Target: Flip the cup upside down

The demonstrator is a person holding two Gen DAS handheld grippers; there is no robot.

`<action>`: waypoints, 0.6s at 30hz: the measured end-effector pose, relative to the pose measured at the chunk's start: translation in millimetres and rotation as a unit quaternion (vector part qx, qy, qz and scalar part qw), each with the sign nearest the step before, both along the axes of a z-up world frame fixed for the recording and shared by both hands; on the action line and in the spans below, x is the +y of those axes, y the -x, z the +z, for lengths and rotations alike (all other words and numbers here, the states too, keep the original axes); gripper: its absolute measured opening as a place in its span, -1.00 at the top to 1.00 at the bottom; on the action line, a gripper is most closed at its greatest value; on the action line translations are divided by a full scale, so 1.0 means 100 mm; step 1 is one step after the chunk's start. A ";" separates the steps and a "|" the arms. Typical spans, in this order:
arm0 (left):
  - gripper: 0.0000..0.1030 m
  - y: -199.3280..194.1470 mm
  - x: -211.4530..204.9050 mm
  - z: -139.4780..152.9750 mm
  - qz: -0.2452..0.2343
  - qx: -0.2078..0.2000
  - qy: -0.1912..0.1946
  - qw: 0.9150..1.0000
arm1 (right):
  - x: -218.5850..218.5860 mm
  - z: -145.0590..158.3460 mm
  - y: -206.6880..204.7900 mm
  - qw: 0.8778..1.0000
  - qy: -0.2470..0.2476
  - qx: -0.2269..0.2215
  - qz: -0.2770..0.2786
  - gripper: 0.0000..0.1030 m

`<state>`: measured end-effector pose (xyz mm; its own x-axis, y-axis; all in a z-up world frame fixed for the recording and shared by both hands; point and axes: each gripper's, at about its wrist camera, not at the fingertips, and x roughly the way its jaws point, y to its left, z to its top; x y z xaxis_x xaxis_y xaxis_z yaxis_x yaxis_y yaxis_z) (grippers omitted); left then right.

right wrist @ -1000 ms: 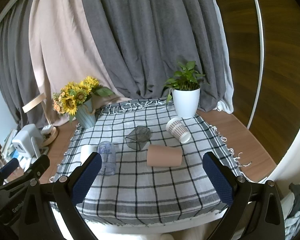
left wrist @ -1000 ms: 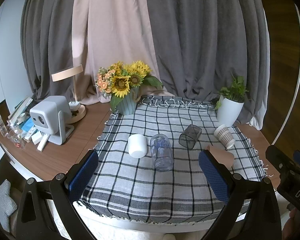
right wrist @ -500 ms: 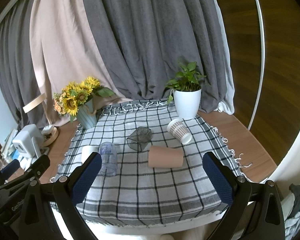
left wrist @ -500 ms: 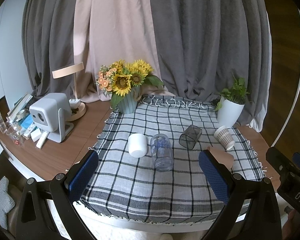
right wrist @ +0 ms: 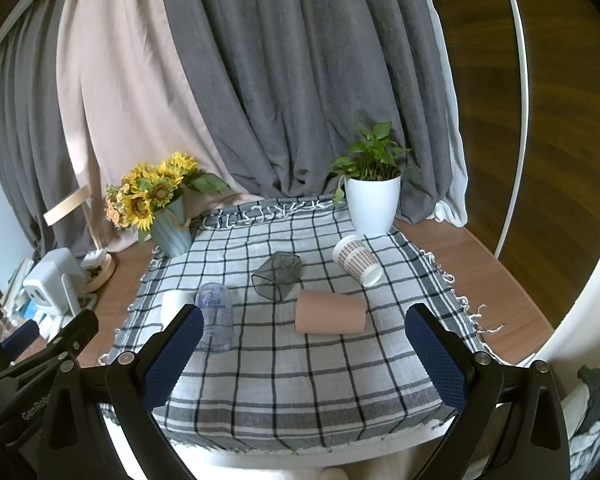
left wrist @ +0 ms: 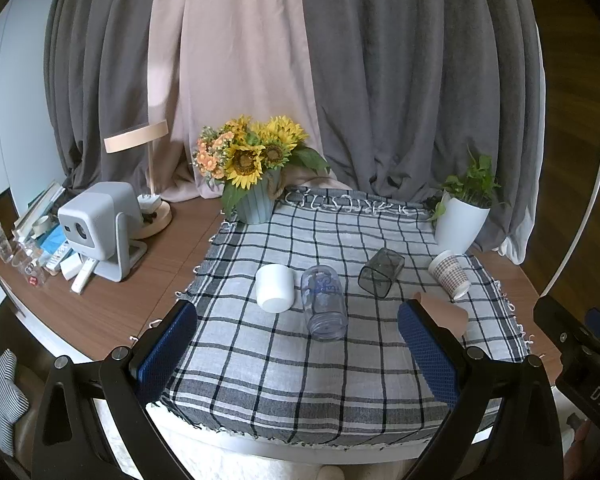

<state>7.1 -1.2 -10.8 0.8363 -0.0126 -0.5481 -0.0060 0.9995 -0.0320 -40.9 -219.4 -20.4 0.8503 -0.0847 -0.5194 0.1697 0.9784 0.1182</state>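
On the wooden table [left wrist: 112, 300] at far left sit a grey projector [left wrist: 96, 228] and a round lamp [left wrist: 140, 140], with small clutter beside them. A checked cloth [right wrist: 300, 368] covers the middle of the table, and at its far left corner stands a vase of sunflowers [left wrist: 252, 168]. Five cups lie on their sides on the cloth. Going left to right: a white cup [left wrist: 275, 288], mouth toward the camera; just beside it, close enough that contact cannot be judged, a clear cup [left wrist: 325, 302] with blue print; apart from these and farther back, a dark smoked cup [right wrist: 278, 274]; in front of that and to its right, a tan cup [right wrist: 330, 312], lying crosswise with its mouth to the right; and behind it, near the cloth's right edge, a patterned paper cup [right wrist: 358, 260], mouth toward the near right. A white pot with a green plant [right wrist: 374, 196] stands at the far right corner of the cloth. The left gripper [left wrist: 298, 344] is held over the near edge of the cloth with its blue pads spread wide and nothing between them; in its view the right pad hides part of the tan cup. The right gripper [right wrist: 304, 348] hangs over the same near edge, its jaws equally wide and holding nothing, the tan cup lying ahead between its fingers.
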 end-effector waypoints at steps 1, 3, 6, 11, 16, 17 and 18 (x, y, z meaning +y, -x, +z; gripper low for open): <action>-0.99 0.00 0.00 0.00 -0.001 0.001 0.000 1.000 | 0.00 0.00 0.00 1.000 0.001 0.000 0.000 -0.97; -0.99 -0.01 0.01 0.01 0.000 0.001 0.002 1.000 | 0.00 0.00 0.01 1.000 0.001 0.000 0.000 -0.97; -0.99 -0.01 0.00 -0.01 -0.001 0.002 0.003 1.000 | 0.00 0.00 -0.01 1.000 0.002 0.001 -0.001 -0.97; -0.99 -0.01 -0.01 -0.01 -0.001 0.003 0.003 1.000 | 0.00 -0.01 -0.01 1.000 0.002 0.002 -0.001 -0.97; -0.99 -0.02 0.00 -0.01 0.000 0.003 0.003 1.000 | -0.01 -0.01 -0.02 1.000 0.002 0.002 -0.001 -0.97; -0.99 -0.01 -0.01 -0.02 0.000 0.004 0.003 1.000 | -0.01 -0.01 -0.02 1.000 0.002 0.002 -0.001 -0.97; -0.99 -0.02 0.00 -0.01 0.000 0.003 0.003 1.000 | -0.01 -0.01 -0.03 1.000 0.002 0.003 -0.001 -0.97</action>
<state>8.9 -1.6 -11.4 0.8327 -0.0161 -0.5535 -0.0060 0.9993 -0.0381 -38.1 -220.1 -21.5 0.8472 -0.0881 -0.5239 0.1724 0.9784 0.1142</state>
